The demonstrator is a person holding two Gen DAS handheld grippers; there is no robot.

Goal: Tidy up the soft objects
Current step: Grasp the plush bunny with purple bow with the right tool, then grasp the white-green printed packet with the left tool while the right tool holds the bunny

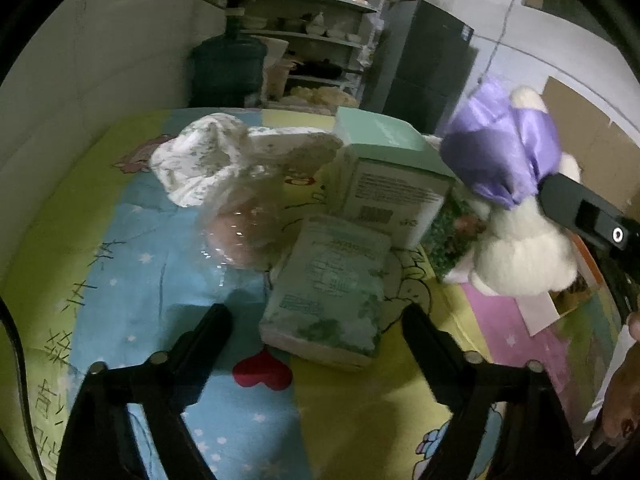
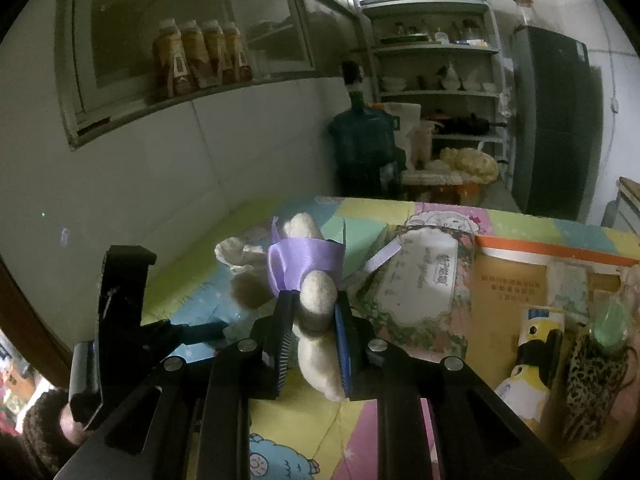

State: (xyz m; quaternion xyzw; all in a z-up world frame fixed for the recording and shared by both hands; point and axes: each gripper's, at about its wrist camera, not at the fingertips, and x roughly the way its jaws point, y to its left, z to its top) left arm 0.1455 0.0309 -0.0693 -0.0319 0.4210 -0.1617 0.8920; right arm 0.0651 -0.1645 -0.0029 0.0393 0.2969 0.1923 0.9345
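Clamping a white plush toy [image 2: 316, 332] with purple ribbon, the right gripper [image 2: 312, 344] holds it above the surface [image 2: 280, 440] — beside a floral box [image 2: 420, 300]. Left gripper [image 1: 316, 328] fingers stand apart — facing a tissue pack [image 1: 332, 292].

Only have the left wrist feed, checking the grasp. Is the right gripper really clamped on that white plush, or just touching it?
Observer: Clamped. In the right wrist view the right gripper has a finger on each side of the white plush toy, pinching its body.
Operator: Is the plush on the bed?
Observer: No, it hangs between the fingers above the patterned sheet.
Operator: What's further right? My view cuts off.
Observer: An orange box with a yellow and white penguin toy and a leopard-print item in front of it.
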